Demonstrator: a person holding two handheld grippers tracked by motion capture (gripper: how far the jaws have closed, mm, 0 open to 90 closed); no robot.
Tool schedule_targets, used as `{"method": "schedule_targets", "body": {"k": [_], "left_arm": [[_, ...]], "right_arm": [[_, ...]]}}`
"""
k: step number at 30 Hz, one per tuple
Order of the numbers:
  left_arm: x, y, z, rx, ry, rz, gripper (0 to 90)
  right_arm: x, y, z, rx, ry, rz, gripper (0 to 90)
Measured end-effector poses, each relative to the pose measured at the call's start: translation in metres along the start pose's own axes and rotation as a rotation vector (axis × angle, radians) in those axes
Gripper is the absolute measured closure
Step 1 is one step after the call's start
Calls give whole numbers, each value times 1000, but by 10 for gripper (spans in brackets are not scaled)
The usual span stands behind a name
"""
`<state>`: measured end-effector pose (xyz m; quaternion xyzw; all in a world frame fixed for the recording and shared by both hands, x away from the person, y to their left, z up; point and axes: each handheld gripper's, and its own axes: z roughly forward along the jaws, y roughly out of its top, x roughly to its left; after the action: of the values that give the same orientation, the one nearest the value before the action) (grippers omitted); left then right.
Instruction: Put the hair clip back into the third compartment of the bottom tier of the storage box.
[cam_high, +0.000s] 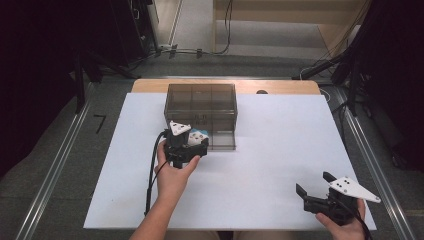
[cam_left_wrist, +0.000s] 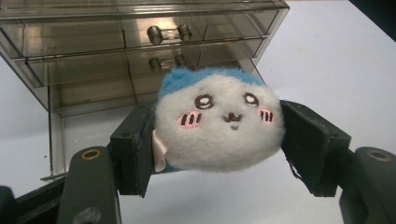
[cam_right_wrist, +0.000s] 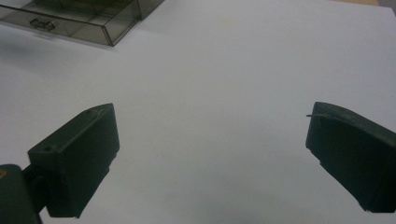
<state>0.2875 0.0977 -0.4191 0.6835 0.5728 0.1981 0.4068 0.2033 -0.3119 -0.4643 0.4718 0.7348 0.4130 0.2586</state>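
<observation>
A round white plush toy (cam_left_wrist: 219, 123) with a blue top and an embroidered face sits between the jaws of my left gripper (cam_left_wrist: 217, 149), which is shut on it. In the high view the toy (cam_high: 198, 135) and left gripper (cam_high: 192, 142) hover just in front of a smoky clear drawer box (cam_high: 201, 106), beside its pulled-out bottom drawer (cam_high: 221, 140). The box's stacked drawers with small handles (cam_left_wrist: 169, 32) rise close behind the toy. My right gripper (cam_high: 316, 184) rests near the table's front right corner, open and empty, its black fingers (cam_right_wrist: 79, 158) spread wide over the bare white sheet.
A white sheet (cam_high: 280, 150) covers the wooden table. The open drawer (cam_right_wrist: 84, 21) lies far off at the upper left of the right gripper view. Metal rails (cam_high: 55, 170) and cables run along the floor around the table.
</observation>
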Motion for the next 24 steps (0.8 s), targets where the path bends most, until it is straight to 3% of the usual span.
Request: {"method": "schedule_targets", "body": {"k": [24], "left_arm": [[-8,7,15,3,-22,-12,317]], "right_arm": [[-3,-2,1,4,4,16,15]]}}
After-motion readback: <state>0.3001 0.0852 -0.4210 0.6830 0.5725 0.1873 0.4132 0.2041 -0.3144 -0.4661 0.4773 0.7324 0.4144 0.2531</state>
